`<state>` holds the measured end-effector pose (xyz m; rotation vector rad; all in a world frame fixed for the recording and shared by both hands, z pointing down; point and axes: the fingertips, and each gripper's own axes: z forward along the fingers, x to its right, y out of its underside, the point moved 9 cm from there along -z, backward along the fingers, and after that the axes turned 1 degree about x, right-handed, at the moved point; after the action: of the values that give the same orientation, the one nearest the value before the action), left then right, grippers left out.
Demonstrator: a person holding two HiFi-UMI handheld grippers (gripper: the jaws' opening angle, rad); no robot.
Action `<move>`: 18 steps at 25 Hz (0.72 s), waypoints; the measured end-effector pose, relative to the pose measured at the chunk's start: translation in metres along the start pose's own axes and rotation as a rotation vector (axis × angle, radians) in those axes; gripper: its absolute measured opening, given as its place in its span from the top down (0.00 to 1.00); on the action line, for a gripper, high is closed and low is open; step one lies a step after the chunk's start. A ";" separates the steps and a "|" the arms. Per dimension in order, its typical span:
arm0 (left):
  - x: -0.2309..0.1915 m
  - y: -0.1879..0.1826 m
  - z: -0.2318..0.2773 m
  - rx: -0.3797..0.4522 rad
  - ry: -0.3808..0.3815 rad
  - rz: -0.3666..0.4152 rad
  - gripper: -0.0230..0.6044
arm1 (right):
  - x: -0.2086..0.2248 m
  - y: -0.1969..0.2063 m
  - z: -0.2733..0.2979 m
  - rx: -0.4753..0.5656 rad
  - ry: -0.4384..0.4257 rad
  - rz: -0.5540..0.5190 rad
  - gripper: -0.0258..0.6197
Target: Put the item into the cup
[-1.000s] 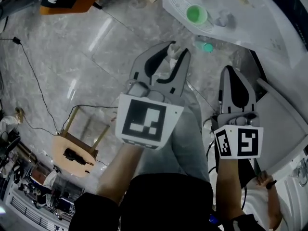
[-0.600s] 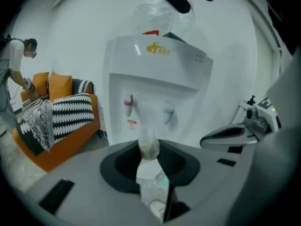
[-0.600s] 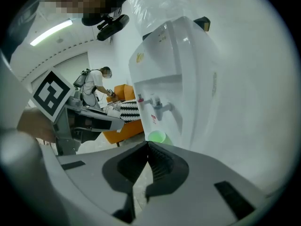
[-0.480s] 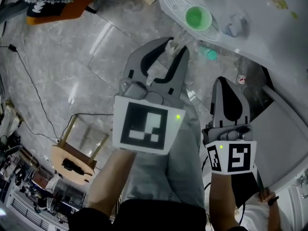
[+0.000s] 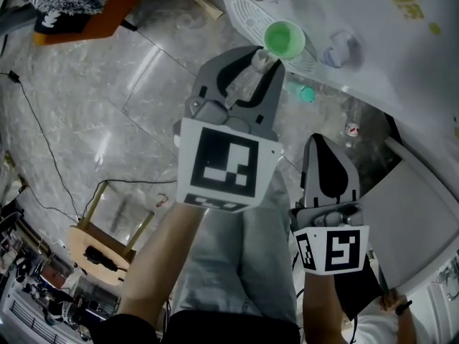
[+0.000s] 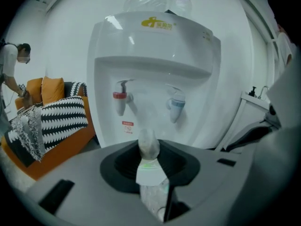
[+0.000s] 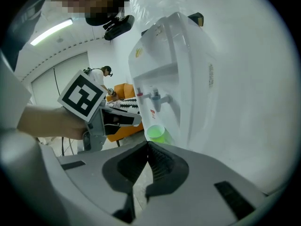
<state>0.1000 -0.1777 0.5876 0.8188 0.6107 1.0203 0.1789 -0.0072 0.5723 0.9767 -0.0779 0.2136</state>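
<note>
A green cup [image 5: 285, 39] stands on the drip tray [image 5: 247, 13] of a white water dispenser [image 6: 155, 74], below its red tap [image 6: 120, 97] and blue tap [image 6: 177, 105]. My left gripper [image 5: 258, 63] is shut on a small pale tea bag [image 6: 149, 157] that pokes out past the jaw tips. In the head view its tips and the tea bag [image 5: 259, 58] sit at the cup's near left rim. My right gripper [image 5: 326, 145] hangs lower, to the right, shut with nothing in it. The right gripper view shows the cup [image 7: 158, 133] just beyond its closed tips.
A green-capped bottle [image 5: 302, 92] and a clear bottle [image 5: 351, 120] lie on the marble floor beside the dispenser. An orange sofa with a black-and-white throw [image 6: 56, 121] stands to the left, with a person [image 6: 11, 69] beside it. A wooden stool [image 5: 100, 246] and a cable [image 5: 50, 142] are behind.
My left gripper has moved forward with the tea bag, from short of the dispenser up to the green cup's rim. The right gripper has dropped back and stays shut.
</note>
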 end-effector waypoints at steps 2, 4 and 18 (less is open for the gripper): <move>-0.001 -0.001 0.008 0.001 -0.006 -0.002 0.80 | 0.001 0.000 -0.001 0.003 -0.006 0.003 0.95; -0.001 0.000 0.015 -0.003 -0.015 -0.007 0.80 | 0.002 -0.001 -0.002 0.009 -0.010 0.018 0.95; -0.002 -0.001 0.054 -0.006 -0.021 0.031 0.80 | 0.024 -0.009 -0.004 0.045 0.034 0.077 0.94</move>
<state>0.1418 -0.1959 0.6172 0.8352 0.5788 1.0398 0.2041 -0.0056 0.5663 1.0150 -0.0803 0.3039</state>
